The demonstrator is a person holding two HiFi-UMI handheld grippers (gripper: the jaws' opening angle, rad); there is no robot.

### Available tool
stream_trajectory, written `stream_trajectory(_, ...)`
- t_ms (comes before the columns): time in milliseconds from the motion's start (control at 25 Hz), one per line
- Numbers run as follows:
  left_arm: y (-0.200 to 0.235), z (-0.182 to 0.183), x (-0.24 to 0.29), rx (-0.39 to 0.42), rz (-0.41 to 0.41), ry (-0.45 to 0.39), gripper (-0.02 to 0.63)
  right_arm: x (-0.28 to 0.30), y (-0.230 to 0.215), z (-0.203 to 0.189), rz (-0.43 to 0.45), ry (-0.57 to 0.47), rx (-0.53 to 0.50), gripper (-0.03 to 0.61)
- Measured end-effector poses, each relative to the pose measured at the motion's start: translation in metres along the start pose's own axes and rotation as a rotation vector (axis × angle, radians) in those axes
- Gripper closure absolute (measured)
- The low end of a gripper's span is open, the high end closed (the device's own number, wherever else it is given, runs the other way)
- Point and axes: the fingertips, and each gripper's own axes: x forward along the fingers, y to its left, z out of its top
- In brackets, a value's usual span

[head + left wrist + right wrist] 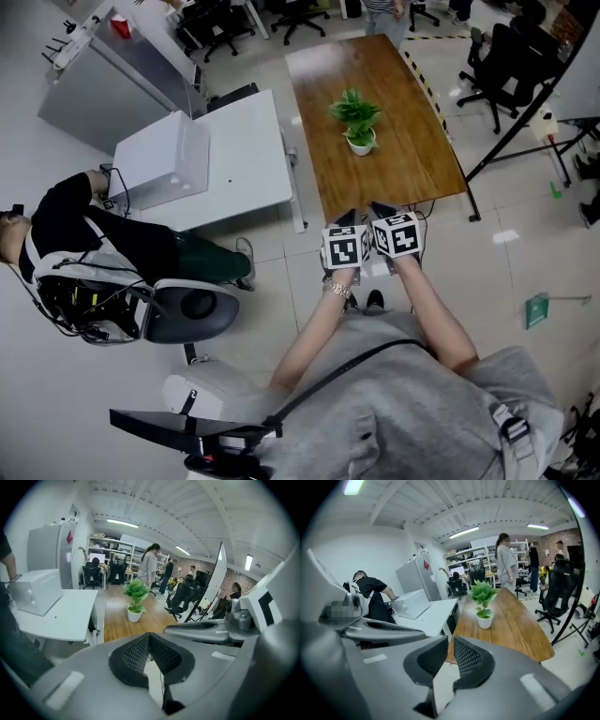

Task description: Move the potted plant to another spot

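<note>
The potted plant point(355, 123), green leaves in a small white pot, stands near the middle of the long wooden table point(412, 164). In the left gripper view the plant point(135, 600) is well ahead of the jaws, and in the right gripper view the plant point(483, 603) is likewise ahead. Both grippers hover side by side at the table's near end, short of the plant. My left gripper point(345, 218) is shut with nothing in it, its pads meeting point(150, 635). My right gripper point(382, 208) is also shut and holds nothing point(449, 642).
A white desk point(246, 169) with a white box point(159, 157) stands left of the table. A person in black point(84, 225) sits beside it. Black office chairs point(506, 66) and a stand's legs are to the right. A person point(505, 559) stands at the table's far end.
</note>
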Motion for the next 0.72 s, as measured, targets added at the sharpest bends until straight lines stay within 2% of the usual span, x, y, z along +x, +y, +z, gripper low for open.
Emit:
stream_trajectory(120, -0.002, 0.0, -0.004, 0.04, -0.01, -0.01, 0.597, 0.001, 0.005, 0.0, -0.009, 0.005, 0.007, 0.555)
stream_trajectory(280, -0.004, -0.003, -0.01, 0.019, -0.023, -0.009, 0.597, -0.003, 0.013, 0.003, 0.0, -0.007, -0.008, 0.555)
stream_trajectory(720, 0.002, -0.004, -0.018, 0.038, -0.03, -0.015, 0.597, -0.015, 0.026, 0.013, -0.007, -0.041, -0.015, 0.555)
